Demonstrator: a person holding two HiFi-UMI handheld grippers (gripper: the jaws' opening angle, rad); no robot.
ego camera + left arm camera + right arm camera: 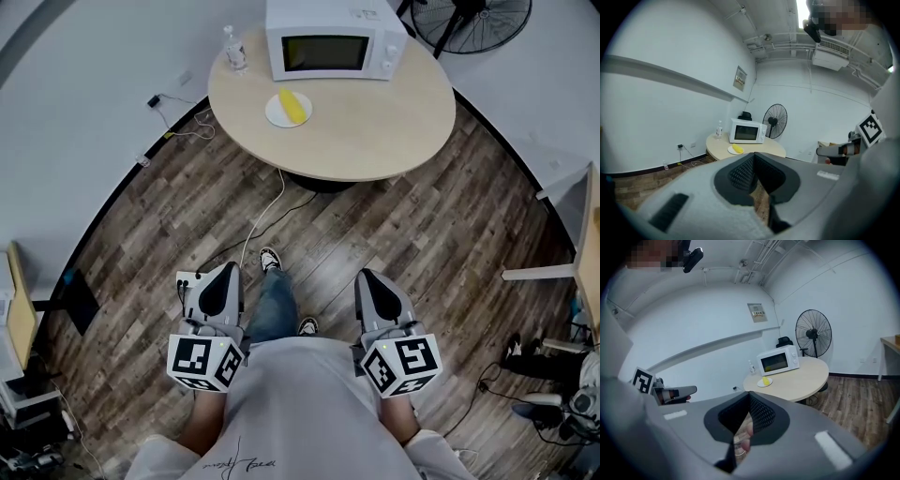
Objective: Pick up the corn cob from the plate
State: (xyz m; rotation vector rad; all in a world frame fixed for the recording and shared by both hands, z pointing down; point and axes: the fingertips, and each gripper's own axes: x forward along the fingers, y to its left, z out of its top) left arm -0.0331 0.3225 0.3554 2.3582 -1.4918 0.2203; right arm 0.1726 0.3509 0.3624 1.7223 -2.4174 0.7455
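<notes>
A: Whereabouts of the corn cob (292, 106)?
B: Lying on the white plate (272, 116), on the round bench (375, 141), just in front of the microwave (336, 39) and near a clear bottle (233, 47).
A: And the left tongs (229, 272)?
B: Closed tip to tip, gripping nothing, over the wood floor (422, 244), well apart from the bench.
A: Right tongs (367, 277)?
B: Likewise pressed together on nothing, alongside the left, pointing toward the bench.
</notes>
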